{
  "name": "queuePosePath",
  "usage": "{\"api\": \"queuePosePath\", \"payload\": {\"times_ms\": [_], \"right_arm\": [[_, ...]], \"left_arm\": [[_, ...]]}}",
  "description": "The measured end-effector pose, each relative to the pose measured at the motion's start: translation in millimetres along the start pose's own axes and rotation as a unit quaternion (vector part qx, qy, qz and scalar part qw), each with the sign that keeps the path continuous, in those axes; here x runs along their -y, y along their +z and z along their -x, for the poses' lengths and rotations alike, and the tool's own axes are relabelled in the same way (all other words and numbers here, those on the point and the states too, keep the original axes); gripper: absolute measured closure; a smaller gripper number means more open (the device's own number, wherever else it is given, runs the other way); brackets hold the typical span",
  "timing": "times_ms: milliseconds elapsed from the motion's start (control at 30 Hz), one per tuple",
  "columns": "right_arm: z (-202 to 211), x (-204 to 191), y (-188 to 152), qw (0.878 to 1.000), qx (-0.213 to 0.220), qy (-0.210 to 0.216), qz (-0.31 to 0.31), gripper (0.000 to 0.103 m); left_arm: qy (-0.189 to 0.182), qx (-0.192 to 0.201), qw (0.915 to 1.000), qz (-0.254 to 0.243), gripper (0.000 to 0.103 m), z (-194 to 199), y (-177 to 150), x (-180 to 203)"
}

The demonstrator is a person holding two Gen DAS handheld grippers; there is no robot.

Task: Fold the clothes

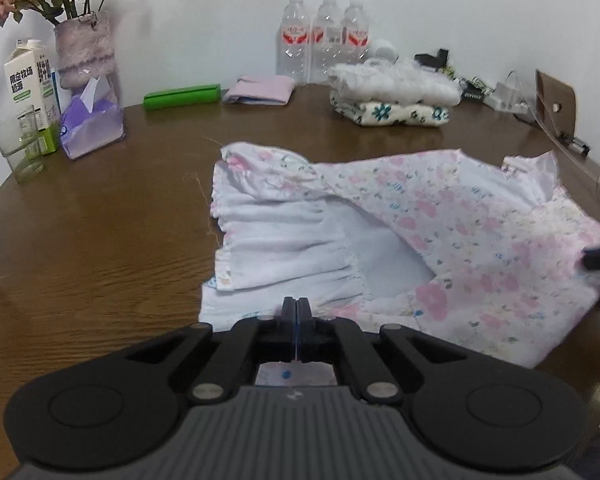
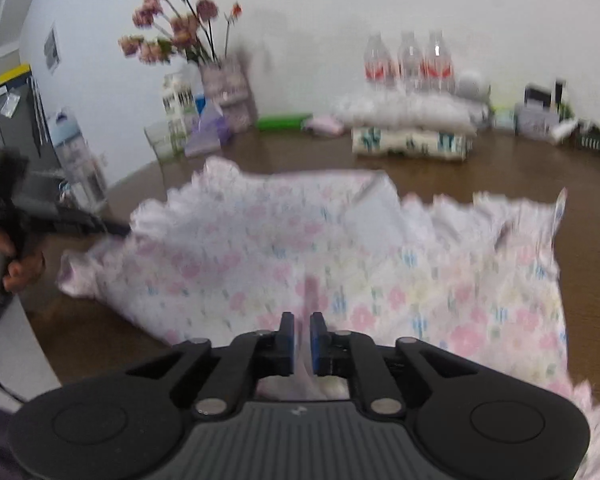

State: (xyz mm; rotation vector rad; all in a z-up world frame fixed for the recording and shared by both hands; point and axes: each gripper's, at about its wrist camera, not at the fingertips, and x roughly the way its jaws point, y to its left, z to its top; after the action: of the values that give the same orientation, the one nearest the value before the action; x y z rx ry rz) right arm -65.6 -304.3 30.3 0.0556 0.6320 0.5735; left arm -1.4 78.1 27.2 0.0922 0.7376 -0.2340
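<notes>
Brown wooden table (image 1: 100, 232), floral garment (image 1: 440, 216) spread, white wall (image 1: 220, 12)

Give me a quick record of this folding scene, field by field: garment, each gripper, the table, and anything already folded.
garment: floral garment, partly folded over, white lining showing
left gripper: shut on the garment's near edge
right gripper: fingers slightly apart with fabric between them; view blurred
surface: brown wooden table
already folded: stack of folded clothes at the back, pink folded cloth beside it
behind the stack: three water bottles
</notes>
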Motion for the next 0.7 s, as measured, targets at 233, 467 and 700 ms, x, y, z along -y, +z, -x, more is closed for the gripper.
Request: {"api": "queuePosePath", "payload": {"times_ms": [233, 467, 700], "right_arm": [[-52, -1, 23, 0.999, -0.018, -0.012, -0.042, 0.092], [-35, -6, 17, 0.998, -0.008, -0.037, -0.057, 0.103], [-29, -21, 14, 0.995, -0.006, -0.096, -0.015, 0.089]], "left_arm": [[-0.007, 0.018, 0.9982, 0.057, 0.054, 20, -5, -28], [-0.014, 0.028, 0.9979, 0.056, 0.102, 19, -1, -20], [0.03, 0.002, 0.9995, 0.005, 0.097, -4, 11, -6]]}}
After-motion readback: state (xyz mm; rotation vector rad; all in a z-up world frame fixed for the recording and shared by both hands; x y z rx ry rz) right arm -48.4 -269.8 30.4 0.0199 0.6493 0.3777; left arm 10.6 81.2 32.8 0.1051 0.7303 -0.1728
